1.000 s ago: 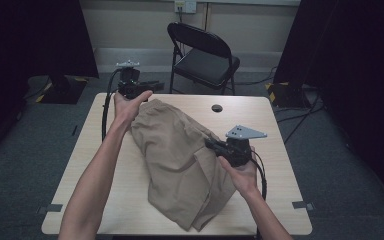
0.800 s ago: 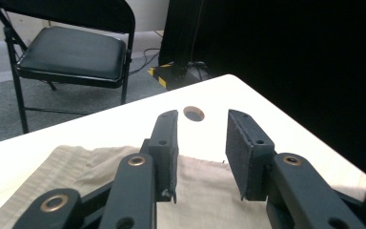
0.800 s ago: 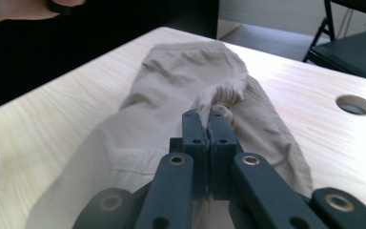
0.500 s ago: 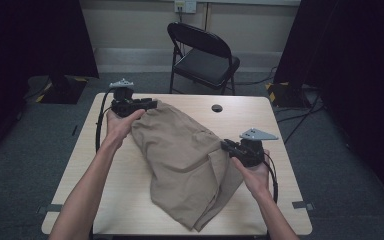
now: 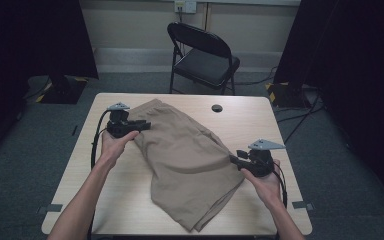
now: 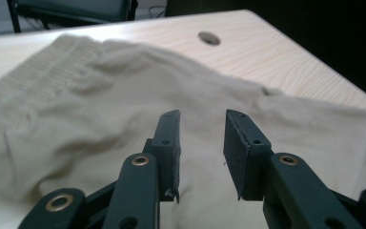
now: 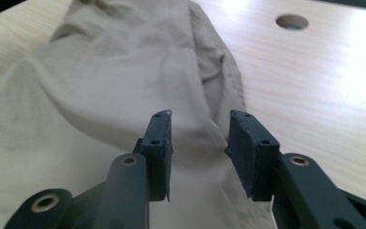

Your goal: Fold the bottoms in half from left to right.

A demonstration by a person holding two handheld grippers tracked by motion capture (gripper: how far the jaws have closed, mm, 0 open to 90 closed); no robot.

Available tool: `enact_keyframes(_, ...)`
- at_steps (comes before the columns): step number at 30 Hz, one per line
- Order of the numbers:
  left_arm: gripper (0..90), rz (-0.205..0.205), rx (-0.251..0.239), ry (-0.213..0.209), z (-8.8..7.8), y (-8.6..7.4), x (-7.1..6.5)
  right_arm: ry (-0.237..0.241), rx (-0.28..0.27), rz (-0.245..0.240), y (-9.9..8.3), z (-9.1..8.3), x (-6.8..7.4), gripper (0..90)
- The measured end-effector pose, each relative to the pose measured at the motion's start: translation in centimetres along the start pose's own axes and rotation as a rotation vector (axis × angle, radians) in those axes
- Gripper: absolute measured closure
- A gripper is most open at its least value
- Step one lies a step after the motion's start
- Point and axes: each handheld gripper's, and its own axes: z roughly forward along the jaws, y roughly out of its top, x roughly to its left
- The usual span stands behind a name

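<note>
Dark room, wooden bench [image 5: 130, 200], tan shorts [image 5: 190, 165] spread flat across it for folding.
From above, the left hand-held gripper [image 5: 142, 125] sits at the waistband and the right hand-held gripper [image 5: 234, 160] at the side hem. Left gripper view: jaws parted, nothing pinched over the shorts [image 6: 124, 100]. Right gripper view: jaws have just been opening, cloth [image 7: 100, 86] loose beneath.

The high view looked forward and down from above the person's side onto the table [image 5: 130, 200]. Each gripper view rode low and close behind its own jaws, facing across the beige shorts [image 6: 124, 105], perhaps from opposite edges. All three shared the shorts and the table's round hole [image 7: 291, 21].
</note>
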Motion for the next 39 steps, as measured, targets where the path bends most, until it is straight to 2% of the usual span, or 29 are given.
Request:
enact_keyframes(2,67.0,-0.011,0.017,0.005,0.4,-0.4,0.3,-0.001,0.012,0.010,-0.3,0.5,-0.7,59.0)
enact_keyframes(4,66.7,-0.016,0.017,0.007,0.7,-0.7,0.4,-0.004,0.036,0.033,-0.5,2.3,-1.7,56.9)
enact_keyframes(5,66.7,-0.016,0.015,0.003,0.8,-0.7,0.3,-0.004,0.036,0.033,-0.5,2.3,-1.7,56.9)
enact_keyframes(8,66.4,0.002,0.026,0.002,1.2,-0.8,0.1,0.020,0.056,0.011,-0.5,4.0,-1.7,55.7)
enact_keyframes(9,66.3,0.001,0.026,0.001,1.3,-0.8,0.0,0.051,0.067,-0.008,-0.4,5.0,-1.4,63.0)
enact_keyframes(10,66.3,0.002,0.028,-0.001,1.4,-0.9,0.0,0.063,0.070,-0.014,-0.3,5.1,-1.3,74.5)
enact_keyframes(11,66.3,0.002,0.028,-0.001,1.4,-0.9,0.0,0.063,0.070,-0.014,-0.3,5.1,-1.3,74.5)
enact_keyframes(13,66.3,0.010,0.031,-0.001,1.4,-0.9,-0.1,0.077,0.062,-0.040,0.0,5.2,-1.1,90.0)
enact_keyframes(15,66.3,0.009,0.027,-0.004,1.5,-0.9,-0.2,0.049,0.017,-0.026,0.8,4.6,-1.5,90.0)
enact_keyframes(16,66.3,0.008,0.028,-0.003,1.6,-1.0,-0.3,0.049,0.017,-0.026,0.8,4.6,-1.5,90.0)
enact_keyframes(18,66.3,0.005,0.039,0.007,2.1,-1.3,-0.4,-0.001,0.005,-0.001,0.9,4.4,-2.4,90.0)
enact_keyframes(19,66.3,0.004,0.045,0.007,2.4,-1.5,-0.4,-0.055,0.044,0.023,0.3,4.9,-3.3,90.0)
enact_keyframes(20,66.3,-0.001,0.062,0.001,3.1,-1.9,-0.6,-0.066,0.058,0.025,0.0,5.2,-3.7,90.0)
enact_keyframes(21,66.3,-0.001,0.062,0.001,3.1,-1.9,-0.6,-0.077,0.080,0.029,-0.4,5.6,-4.0,90.0)
enact_keyframes(22,66.3,0.000,0.071,-0.002,3.6,-2.2,-0.8,-0.077,0.080,0.029,-0.4,5.6,-4.0,90.0)
enact_keyframes(24,66.5,0.001,0.091,-0.013,4.6,-2.9,-1.2,-0.093,0.118,0.014,-1.3,6.4,-4.5,90.0)
enact_keyframes(27,66.8,0.014,0.137,-0.023,6.1,-4.1,-1.9,-0.103,0.173,0.003,-2.2,7.4,-4.9,89.9)
enact_keyframes(30,66.2,0.009,0.153,-0.014,6.5,-4.7,-1.9,-0.100,0.175,0.004,-2.4,7.4,-4.9,89.9)
enact_keyframes(32,65.6,0.007,0.163,-0.007,6.6,-5.1,-1.7,-0.079,0.174,0.031,-2.6,7.2,-4.8,89.9)
enact_keyframes(34,65.3,0.009,0.168,-0.005,6.6,-5.2,-1.6,-0.064,0.172,0.031,-2.7,7.1,-4.6,89.9)
enact_keyframes(35,65.2,0.003,0.166,-0.001,6.5,-5.2,-1.5,-0.051,0.178,0.025,-2.8,6.9,-4.3,89.9)
enact_keyframes(36,65.2,0.002,0.169,0.004,6.4,-5.3,-1.3,-0.043,0.186,-0.001,-3.0,6.7,-3.7,89.9)
enact_keyframes(39,64.8,0.001,0.173,0.017,6.0,-5.3,-0.9,0.011,0.206,-0.002,-3.6,5.9,-2.2,89.9)
